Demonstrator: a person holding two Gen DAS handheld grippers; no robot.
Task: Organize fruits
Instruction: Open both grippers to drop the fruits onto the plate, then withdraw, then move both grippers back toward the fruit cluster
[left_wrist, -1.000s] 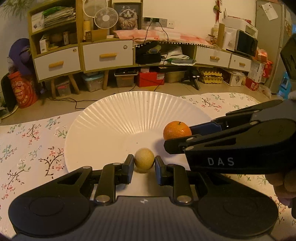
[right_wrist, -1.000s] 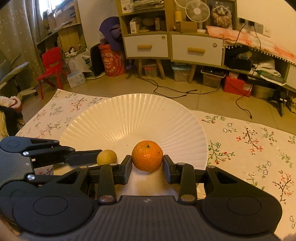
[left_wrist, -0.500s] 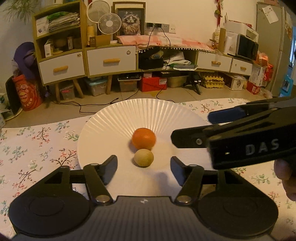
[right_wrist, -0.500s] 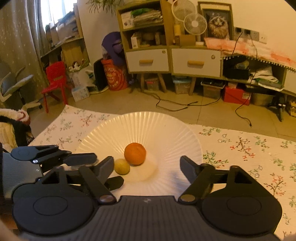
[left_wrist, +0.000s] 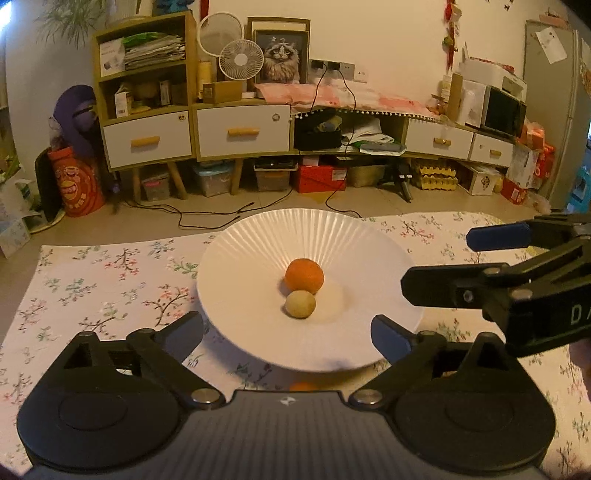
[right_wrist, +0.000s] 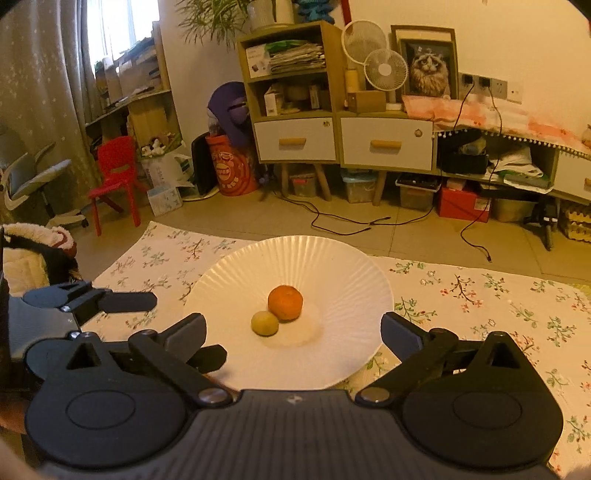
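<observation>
— Both grippers are spreading their jaws, aren't they? What does each one have between its fingers?

— Nothing is gripped. Seen from its own camera, the left gripper (left_wrist: 287, 330) has its fingers splayed wide and opening, one over the flowered tablecloth (left_wrist: 92, 273), the other at the near rim of the plate (left_wrist: 236, 273). The right gripper (right_wrist: 293, 330) is likewise opening wide, its pads touching no fruit.

— How do the fruits look?

— One is a round orange mandarin (left_wrist: 304, 276) with a slightly dimpled skin. The other is a smaller, pale yellow-green round fruit (left_wrist: 300, 304), dull and smooth.

— And where do they sit?

— Both lie near the middle of the white plate, whose surface is ribbed with fine radiating lines. They touch each other, the small fruit on the near side of the mandarin in the left view, and to its lower left in the right view.

— Relative to the grippers?

— Each fruit lies ahead of the fingertips, beyond the gap between them, clear of the pads. In the left view the right gripper reaches in from the right edge, its tips beside the plate's right rim.
</observation>
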